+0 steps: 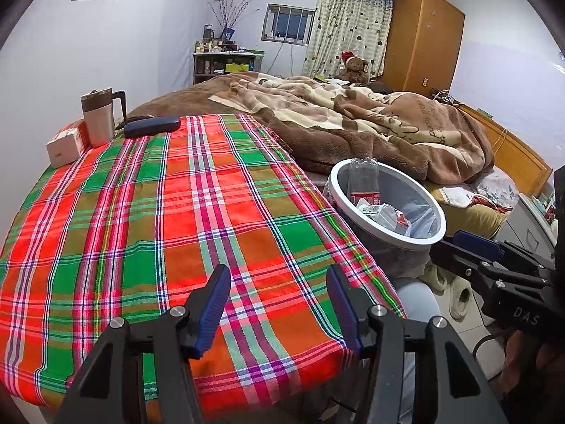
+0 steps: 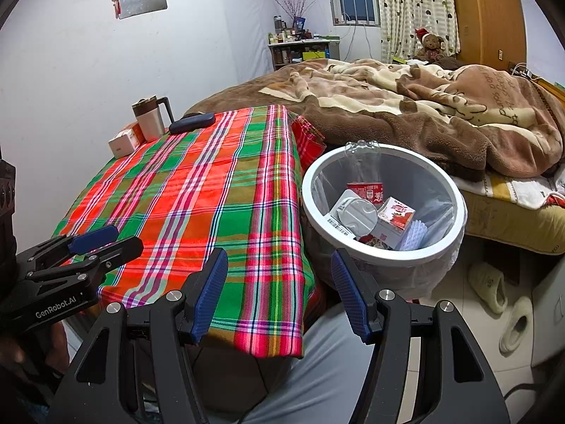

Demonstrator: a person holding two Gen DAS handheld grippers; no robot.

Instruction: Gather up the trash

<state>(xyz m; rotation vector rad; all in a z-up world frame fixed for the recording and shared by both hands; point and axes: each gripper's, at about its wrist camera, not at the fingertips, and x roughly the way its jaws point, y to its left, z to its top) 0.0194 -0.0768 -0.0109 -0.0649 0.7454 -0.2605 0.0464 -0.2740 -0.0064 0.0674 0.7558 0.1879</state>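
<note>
Both grippers are spread wide with nothing between the ribbed blue pads: the left gripper (image 1: 279, 304) hangs over the near edge of the plaid tablecloth (image 1: 169, 212), the right gripper (image 2: 279, 293) off the cloth's right-hand corner above the person's grey-clad lap. Just ahead and right of them the round white-rimmed trash bin (image 2: 383, 252), lined with a thin crinkly bag, sits snug against the table's side, holding a clear plastic bottle (image 2: 363, 173), a strawberry carton (image 2: 395, 213) and other wrappers. Further off, a flat run of woven cloth lies open up to the steel mug (image 1: 99, 116), small box (image 1: 65, 146) and dark case (image 1: 152, 126) by the wall, with the fuzzy brown blanket (image 1: 353, 123) heaped beyond.
</note>
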